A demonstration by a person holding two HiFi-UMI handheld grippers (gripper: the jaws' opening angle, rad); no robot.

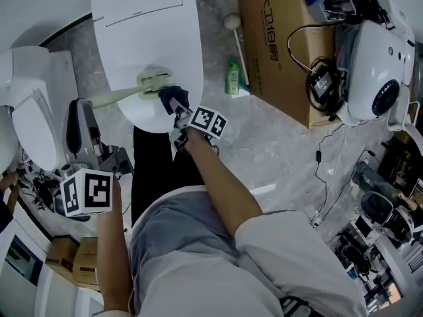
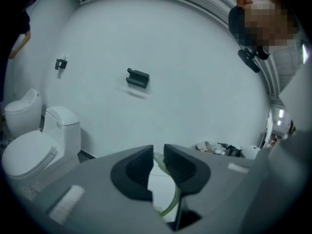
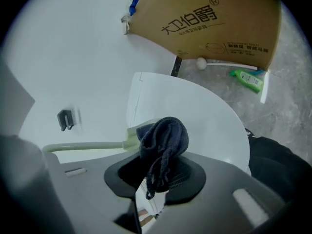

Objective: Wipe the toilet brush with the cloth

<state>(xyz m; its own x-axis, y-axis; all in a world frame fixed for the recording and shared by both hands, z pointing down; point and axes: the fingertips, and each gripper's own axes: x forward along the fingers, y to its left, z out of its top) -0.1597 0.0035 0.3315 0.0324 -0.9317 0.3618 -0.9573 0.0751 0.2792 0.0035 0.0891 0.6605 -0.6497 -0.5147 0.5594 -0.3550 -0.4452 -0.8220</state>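
**Cloth Held Against Brush Head Over Closed Toilet**

The toilet brush (image 1: pixel 125 92), pale green, lay almost level across the closed white lid (image 1: pixel 152 38) of a toilet. Its head was over the front part of the lid and its handle ran out past the lid's left edge. Whether the head actually touched the lid could not be told.

The left hand-held gripper (image 2: pixel 157 155) was closed on the handle. In the left gripper view its two dark jaws stood nearly together, with the green handle pinched between them.

The right hand-held gripper (image 3: pixel 161 168) gripped the cloth (image 1: pixel 173 98), a dark blue bundle. The cloth bulged out beyond the jaws, and a loose end hung down between them. In both the head view and the right gripper view the cloth sat right against the brush head, on the side away from the handle.

The person stood just in front of the toilet with both forearms reaching forward.

A second white toilet (image 1: pixel 30 117) stood at the left. On the grey stone floor (image 1: pixel 277 144) to the right of the lid were a small green bottle (image 1: pixel 232 76) and a white stick with a round end (image 1: pixel 232 24). Both lay beside a printed cardboard box (image 1: pixel 277 38). Further right were a white appliance (image 1: pixel 377 65) and tangled cables.
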